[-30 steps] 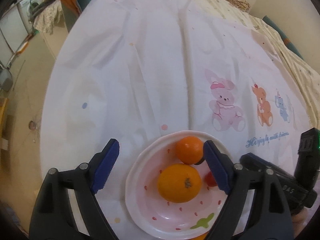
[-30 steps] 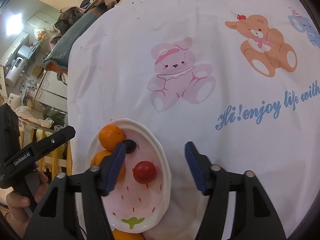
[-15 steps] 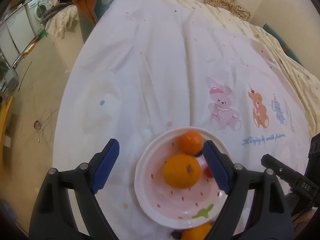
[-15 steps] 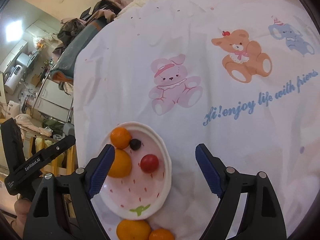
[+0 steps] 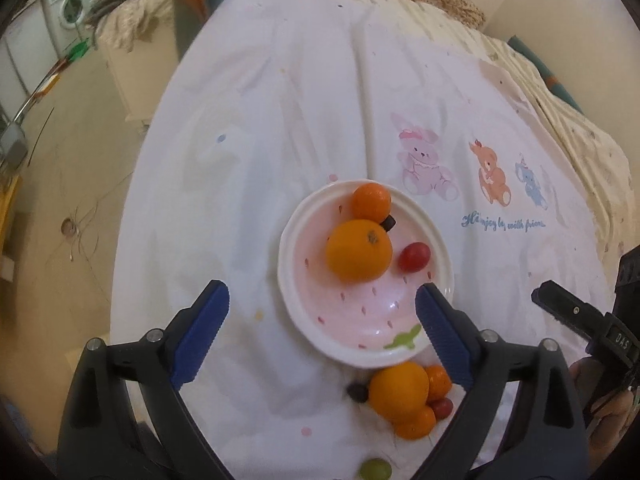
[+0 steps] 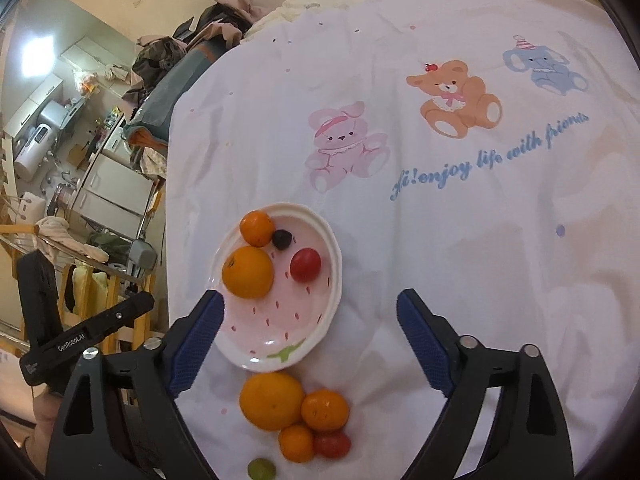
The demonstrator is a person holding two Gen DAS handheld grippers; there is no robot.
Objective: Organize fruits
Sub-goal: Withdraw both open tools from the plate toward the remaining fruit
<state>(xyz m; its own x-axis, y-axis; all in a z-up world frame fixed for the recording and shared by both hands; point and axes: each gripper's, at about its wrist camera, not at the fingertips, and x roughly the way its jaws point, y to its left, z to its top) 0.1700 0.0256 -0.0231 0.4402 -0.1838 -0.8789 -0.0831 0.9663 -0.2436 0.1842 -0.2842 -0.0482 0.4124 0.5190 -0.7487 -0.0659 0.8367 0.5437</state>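
Note:
A pink strawberry-print plate lies on the white cloth. It holds a large orange, a small orange, a red cherry tomato and a dark grape. Nearer me on the cloth lie a large orange, small oranges, a red tomato, a dark grape and a green grape. My left gripper and right gripper are open and empty above the plate's near rim.
The white cartoon-print cloth covers a bed. Its left edge drops to the floor. Furniture, a washing machine and clutter stand beyond that edge. A cushion lies at the far end.
Both grippers have pulled back and up from the plate. The plate now sits farther ahead, and the loose fruit pile near me has come into view.

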